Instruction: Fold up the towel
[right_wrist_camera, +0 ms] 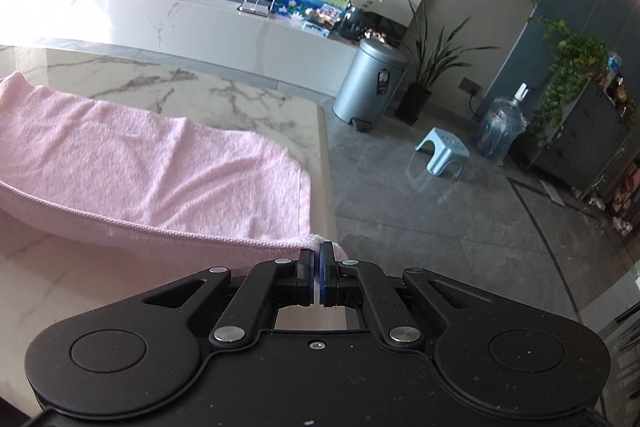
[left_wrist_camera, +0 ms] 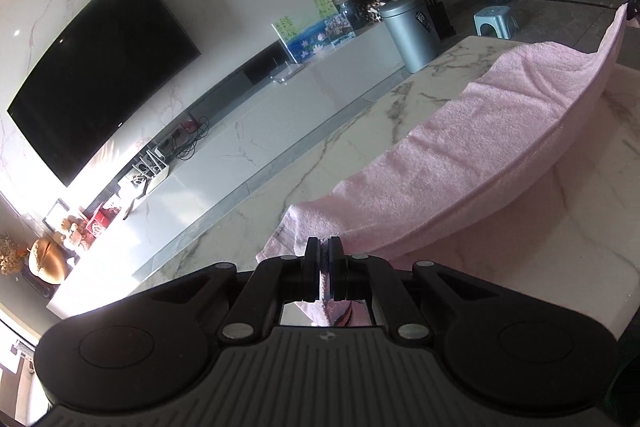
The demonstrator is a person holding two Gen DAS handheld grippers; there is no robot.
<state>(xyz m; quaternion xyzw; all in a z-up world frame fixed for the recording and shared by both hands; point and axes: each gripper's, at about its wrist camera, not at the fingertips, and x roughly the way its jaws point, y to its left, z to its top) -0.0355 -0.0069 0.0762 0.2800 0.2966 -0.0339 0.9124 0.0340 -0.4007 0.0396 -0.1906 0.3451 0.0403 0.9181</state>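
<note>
A pink terry towel (left_wrist_camera: 472,143) lies on a white marble table (left_wrist_camera: 400,95), its near edge lifted off the surface. My left gripper (left_wrist_camera: 324,247) is shut on the towel's near left corner. In the right wrist view the towel (right_wrist_camera: 152,155) spreads to the left, and my right gripper (right_wrist_camera: 318,253) is shut on its near right corner at the table's right edge. The lifted hem (right_wrist_camera: 160,229) stretches between the two grippers, and the far half rests flat on the table (right_wrist_camera: 200,95).
A grey bin (right_wrist_camera: 370,83), a potted plant (right_wrist_camera: 432,67), a light blue stool (right_wrist_camera: 442,149) and a water jug (right_wrist_camera: 500,127) stand on the floor right of the table. A TV (left_wrist_camera: 104,67) and a long white cabinet (left_wrist_camera: 248,123) lie beyond.
</note>
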